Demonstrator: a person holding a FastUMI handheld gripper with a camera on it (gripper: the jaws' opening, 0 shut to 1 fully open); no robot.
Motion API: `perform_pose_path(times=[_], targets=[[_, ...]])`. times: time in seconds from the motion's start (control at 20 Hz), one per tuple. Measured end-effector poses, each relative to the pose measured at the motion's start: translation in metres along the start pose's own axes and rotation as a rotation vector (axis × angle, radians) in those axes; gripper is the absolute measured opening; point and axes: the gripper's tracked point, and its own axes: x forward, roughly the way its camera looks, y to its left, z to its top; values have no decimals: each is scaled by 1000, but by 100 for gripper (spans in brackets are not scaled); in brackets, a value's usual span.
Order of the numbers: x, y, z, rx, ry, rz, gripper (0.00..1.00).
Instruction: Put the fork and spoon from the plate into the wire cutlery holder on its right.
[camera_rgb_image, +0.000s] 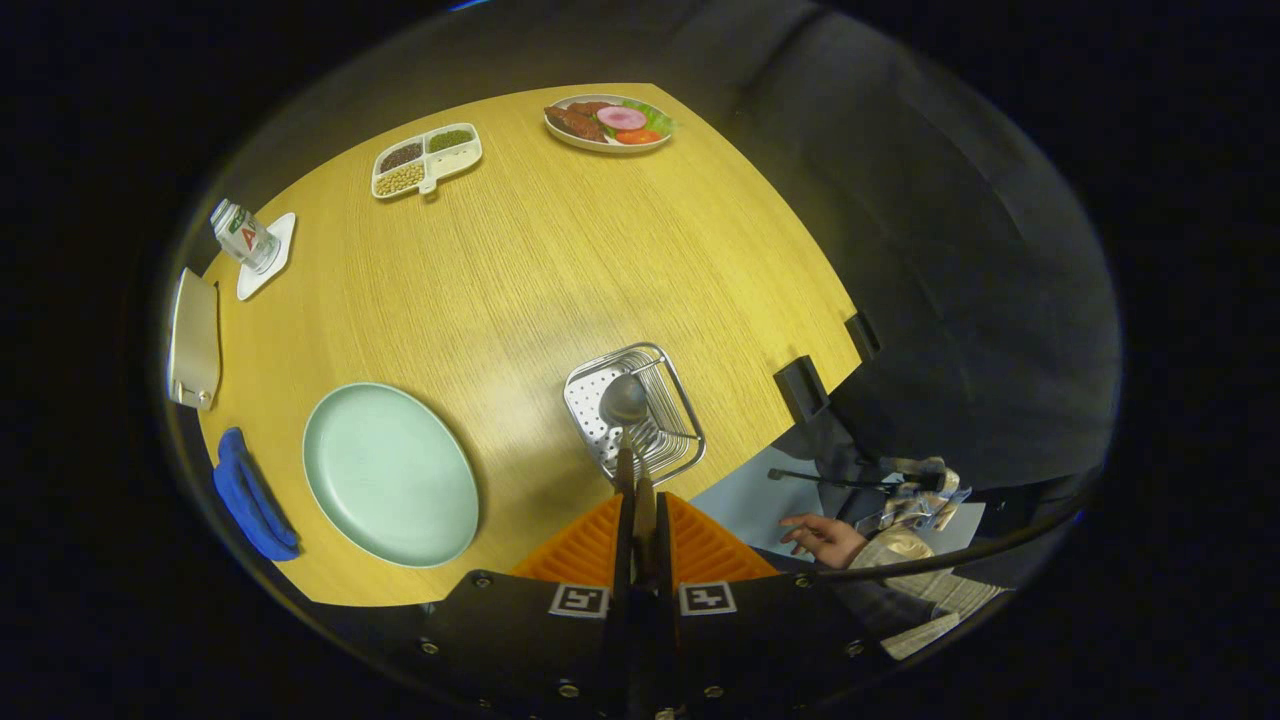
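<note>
Now the tool (641, 500) is clamped tight on the spoon (624, 400) handle, bowl hanging just ahead over the wire cutlery holder (637, 412) near the desk's (560, 260) right edge. Pale green plate (390, 473) sits left of the holder, bare. Fork: can't make it out.

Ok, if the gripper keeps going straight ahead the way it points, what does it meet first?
Probably the wire cutlery holder: the gripper has its fingers shut on the spoon, whose bowl already hangs over the holder's perforated base. Depth is unclear, so the gap left can't be judged.
</note>
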Motion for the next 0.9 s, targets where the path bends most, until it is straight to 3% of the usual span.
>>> perform_pose_path(times=[0.4, 0.7, 0.9], targets=[[-12, 11, 23, -50, -139, 24, 15], [-59, 8, 72, -76, -453, 26, 15], [-127, 6, 109, -38, -737, 73, 15]])
